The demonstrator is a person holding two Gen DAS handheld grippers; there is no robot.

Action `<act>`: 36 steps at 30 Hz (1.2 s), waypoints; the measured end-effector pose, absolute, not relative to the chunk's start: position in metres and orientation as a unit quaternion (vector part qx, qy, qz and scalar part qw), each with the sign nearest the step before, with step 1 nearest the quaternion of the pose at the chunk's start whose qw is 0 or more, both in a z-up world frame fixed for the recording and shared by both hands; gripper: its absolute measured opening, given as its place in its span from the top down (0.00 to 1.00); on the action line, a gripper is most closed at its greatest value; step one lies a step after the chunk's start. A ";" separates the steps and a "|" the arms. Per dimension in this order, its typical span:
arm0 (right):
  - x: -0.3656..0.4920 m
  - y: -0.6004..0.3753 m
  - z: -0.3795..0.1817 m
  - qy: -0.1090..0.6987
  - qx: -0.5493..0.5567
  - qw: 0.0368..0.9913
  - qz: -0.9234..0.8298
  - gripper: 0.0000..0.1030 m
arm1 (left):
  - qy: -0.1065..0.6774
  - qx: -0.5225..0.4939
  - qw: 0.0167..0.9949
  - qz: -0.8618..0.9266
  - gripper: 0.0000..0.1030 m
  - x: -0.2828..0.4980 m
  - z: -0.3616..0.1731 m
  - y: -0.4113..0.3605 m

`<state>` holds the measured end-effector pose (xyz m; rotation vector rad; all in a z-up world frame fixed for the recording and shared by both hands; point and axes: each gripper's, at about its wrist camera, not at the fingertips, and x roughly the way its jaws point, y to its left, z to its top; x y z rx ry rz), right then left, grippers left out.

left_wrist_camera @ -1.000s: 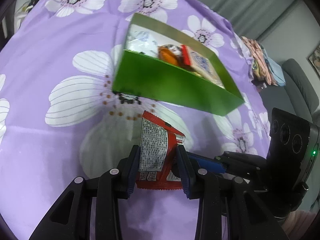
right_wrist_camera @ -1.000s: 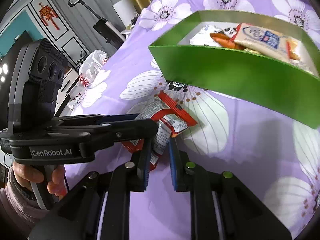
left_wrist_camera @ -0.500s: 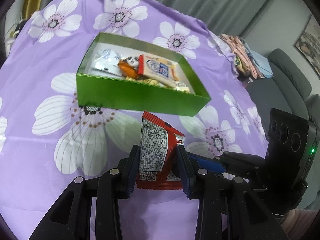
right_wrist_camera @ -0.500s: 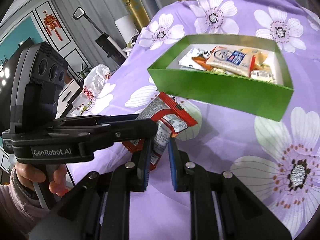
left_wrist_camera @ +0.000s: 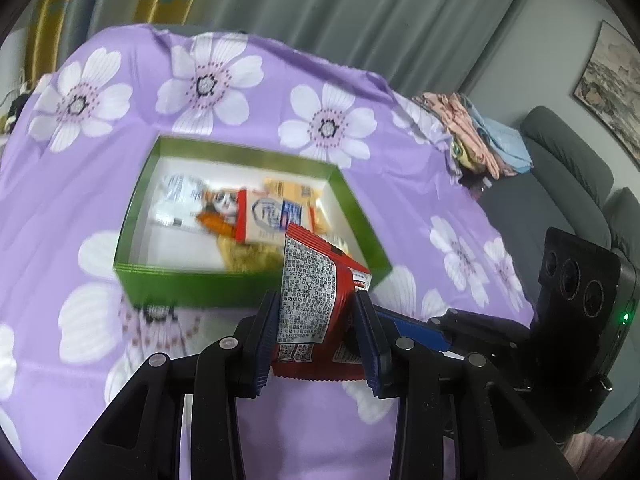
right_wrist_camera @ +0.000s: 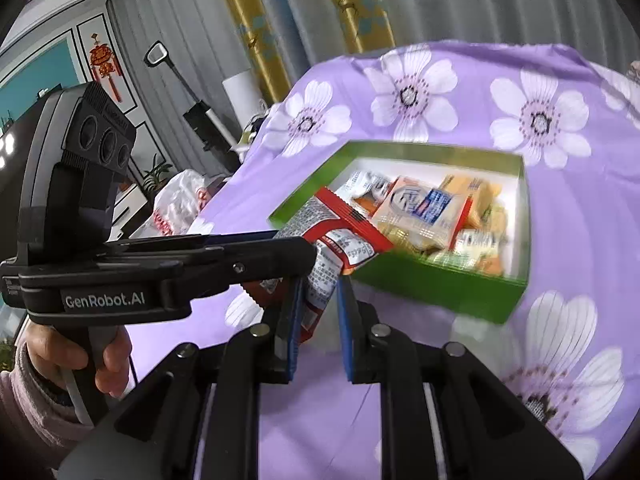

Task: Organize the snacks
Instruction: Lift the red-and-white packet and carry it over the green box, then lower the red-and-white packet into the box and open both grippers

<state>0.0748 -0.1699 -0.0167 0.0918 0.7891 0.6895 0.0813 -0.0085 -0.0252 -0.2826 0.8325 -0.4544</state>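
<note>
Purple cloth printed with white flowers (left_wrist_camera: 360, 92) covers the work surface, with grey curtains behind. Red foil snack packet with a white printed label (left_wrist_camera: 316, 300) is held clear of the cloth, just short of the near wall of the green cardboard box with a white interior (left_wrist_camera: 180, 286), which already contains several assorted wrapped snacks (right_wrist_camera: 424, 208). Left gripper (left_wrist_camera: 316, 336) is closed on the packet's lower part, pads pressing both side edges. Right gripper (right_wrist_camera: 316, 316) is likewise clamped on the same packet, from the side. A hand in a pink sleeve (right_wrist_camera: 76, 356) grips the left tool's handle. Judged risks: with two grips on one thin packet, any divergence between the hands could tear or crumple the foil; uneven release could leave it swinging from one jaw and dropping outside the box; a low approach could catch the near wall and shift the light box on the cloth.
</note>
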 end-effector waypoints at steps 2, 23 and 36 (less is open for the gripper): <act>0.084 -0.172 -0.014 0.370 0.043 0.869 0.326 0.83 | 0.395 -0.137 0.881 -0.222 0.64 0.094 -0.022 -0.010; 0.196 -0.167 -0.055 0.439 0.017 0.856 0.274 0.82 | 0.450 -0.161 0.851 -0.215 0.64 0.214 -0.070 -0.024; 0.177 -0.167 -0.038 0.442 -0.026 0.869 0.220 0.41 | 0.457 -0.079 0.877 -0.130 0.19 0.194 -0.054 -0.027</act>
